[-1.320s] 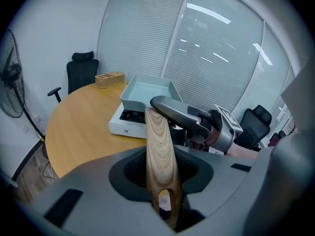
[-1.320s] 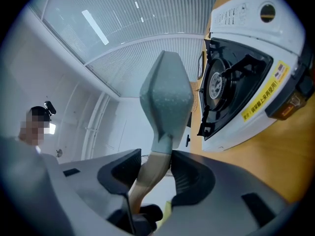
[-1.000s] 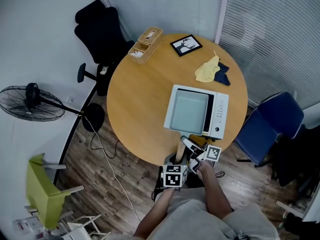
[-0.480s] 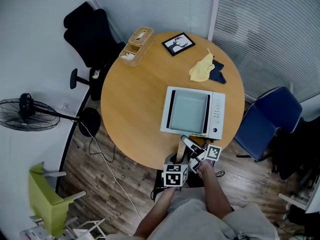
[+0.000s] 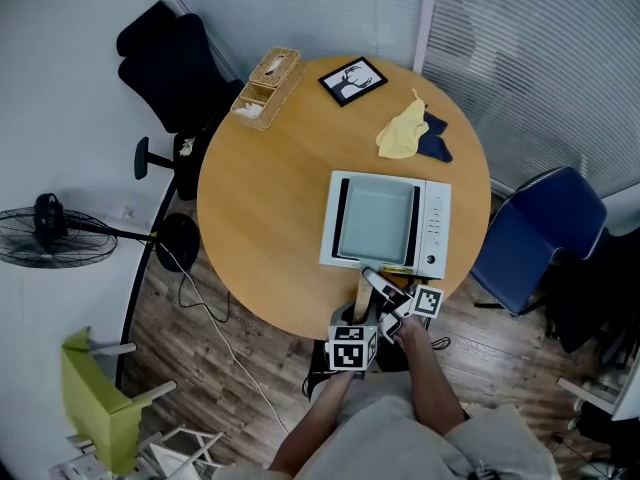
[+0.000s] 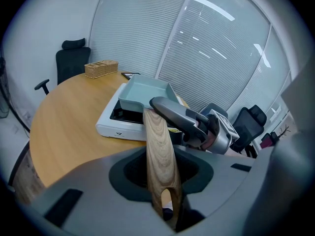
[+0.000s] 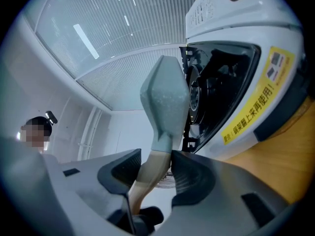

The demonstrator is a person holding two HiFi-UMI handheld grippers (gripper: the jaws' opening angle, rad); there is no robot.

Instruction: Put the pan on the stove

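The pale teal square pan point(image 5: 378, 220) lies over the white stove point(image 5: 436, 236) on the round wooden table point(image 5: 270, 218); whether its base touches the stove I cannot tell. Its wooden handle point(image 5: 361, 300) sticks out past the table's near edge. My left gripper point(image 5: 357, 320) is shut on the handle's end point(image 6: 158, 151), which runs between its jaws. My right gripper point(image 5: 380, 290) holds the same handle closer to the pan, and its dark fingers point(image 6: 172, 113) lie across the wood. In the right gripper view the handle point(image 7: 147, 173) passes between the jaws below the pan's teal socket point(image 7: 165, 102).
At the table's far side lie a yellow cloth point(image 5: 405, 133) on a dark one, a framed picture point(image 5: 347, 80) and a wicker box point(image 5: 264, 88). A blue chair point(image 5: 535, 243) stands on the right and a black office chair point(image 5: 170, 58) at the far left. A fan point(image 5: 50, 238) stands on the floor.
The head view has shifted, so the table sits a little further left and up in the picture. Both grippers keep their hold on the handle, and the pan stays over the stove.
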